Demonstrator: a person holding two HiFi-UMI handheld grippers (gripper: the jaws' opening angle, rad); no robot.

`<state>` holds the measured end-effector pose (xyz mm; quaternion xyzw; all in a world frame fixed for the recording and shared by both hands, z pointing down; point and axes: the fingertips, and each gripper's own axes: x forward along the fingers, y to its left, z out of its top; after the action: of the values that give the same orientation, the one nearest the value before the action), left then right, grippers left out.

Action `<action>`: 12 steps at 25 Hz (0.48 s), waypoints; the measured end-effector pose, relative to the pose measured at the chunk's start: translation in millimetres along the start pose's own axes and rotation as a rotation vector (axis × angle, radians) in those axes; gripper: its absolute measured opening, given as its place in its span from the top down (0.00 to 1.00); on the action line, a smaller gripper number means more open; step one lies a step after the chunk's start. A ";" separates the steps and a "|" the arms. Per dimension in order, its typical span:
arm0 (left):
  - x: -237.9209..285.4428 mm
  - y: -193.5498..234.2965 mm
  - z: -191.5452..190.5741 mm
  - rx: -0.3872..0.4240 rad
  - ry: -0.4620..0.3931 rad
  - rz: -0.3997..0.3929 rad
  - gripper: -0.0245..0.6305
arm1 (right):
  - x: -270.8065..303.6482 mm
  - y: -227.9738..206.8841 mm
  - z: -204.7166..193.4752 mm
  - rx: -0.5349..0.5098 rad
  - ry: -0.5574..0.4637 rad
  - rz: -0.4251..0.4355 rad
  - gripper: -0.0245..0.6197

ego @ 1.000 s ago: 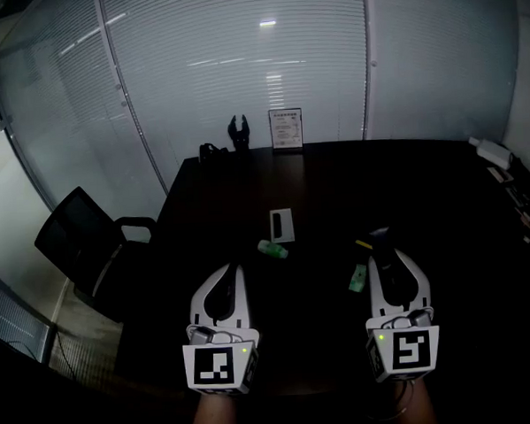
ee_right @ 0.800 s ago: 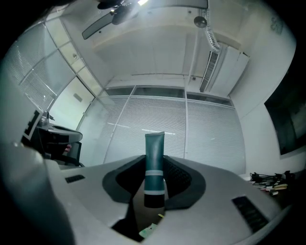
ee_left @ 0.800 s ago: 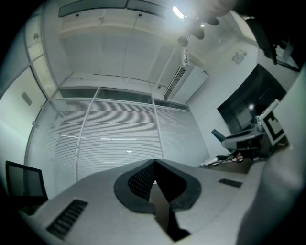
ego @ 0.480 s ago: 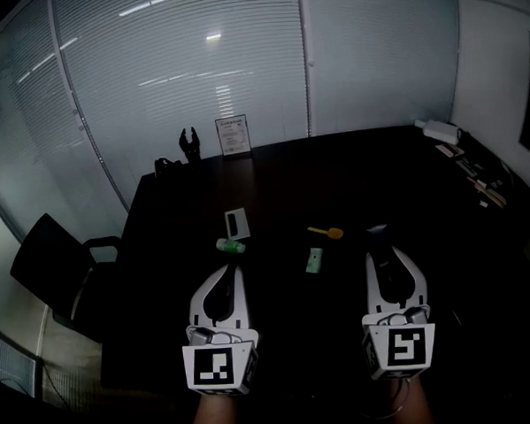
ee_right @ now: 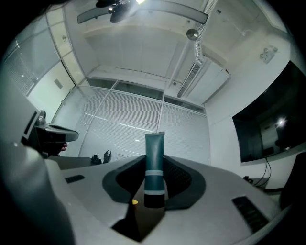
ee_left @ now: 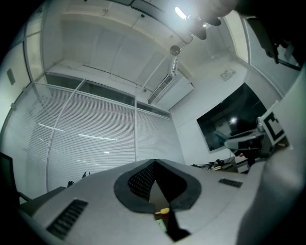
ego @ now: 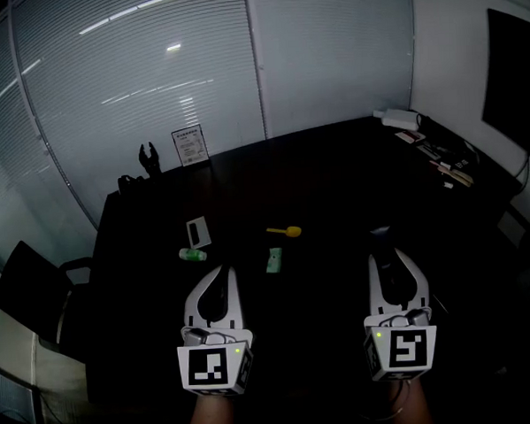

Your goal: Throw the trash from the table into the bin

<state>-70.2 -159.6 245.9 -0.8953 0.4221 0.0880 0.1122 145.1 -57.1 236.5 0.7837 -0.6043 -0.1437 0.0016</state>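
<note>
My right gripper [ego: 387, 267] is clamped on a dark green tube [ee_right: 154, 167], and the jaws press on it from both sides. In the right gripper view the tube stands straight up and down between the jaws. Its long side runs up, the dark cap end is at the bottom and the flat end is at the top, higher than the jaw tips. From my head I can see only a dark bit of it, just past the tips, over the near right part of the black table [ego: 334, 185]. My left gripper [ego: 220, 275] has its jaws together with nothing in them, and it is held over the near left part of the table. Between my two grippers and a little farther away lies a small green packet [ego: 274, 260]. Just behind it is a little yellow thing [ego: 285, 231]. To the left of those lie a small green bottle [ego: 193, 254] on its side and a white card [ego: 198, 231] just behind it. At the far left edge stand a framed sign [ego: 188, 149] and a black thing [ego: 148, 157] that I cannot make out. At the far right corner are a white box [ego: 400, 117] and some clutter [ego: 439, 153]. A black chair [ego: 30, 290] stands left of the table, and a dark screen [ego: 515, 78] hangs on the right wall. Nothing on the table lies right in front of either gripper.
</note>
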 end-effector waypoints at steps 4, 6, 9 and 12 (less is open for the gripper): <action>20.6 -45.4 3.4 -0.018 0.007 -0.047 0.97 | -12.1 -48.5 -10.0 -0.014 0.003 -0.052 0.78; 30.8 -69.4 3.8 -0.025 0.000 -0.065 0.97 | -18.5 -73.9 -15.9 -0.018 0.011 -0.073 0.78; 44.5 -107.3 2.3 -0.036 0.001 -0.092 0.97 | -29.6 -111.3 -24.9 -0.024 0.030 -0.096 0.78; 57.4 -146.1 0.5 -0.048 0.010 -0.118 0.97 | -43.6 -152.5 -38.1 -0.030 0.056 -0.127 0.78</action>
<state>79.1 -111.4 249.4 -0.9215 0.3667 0.0866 0.0936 288.2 18.8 255.9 0.8240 -0.5509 -0.1306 0.0212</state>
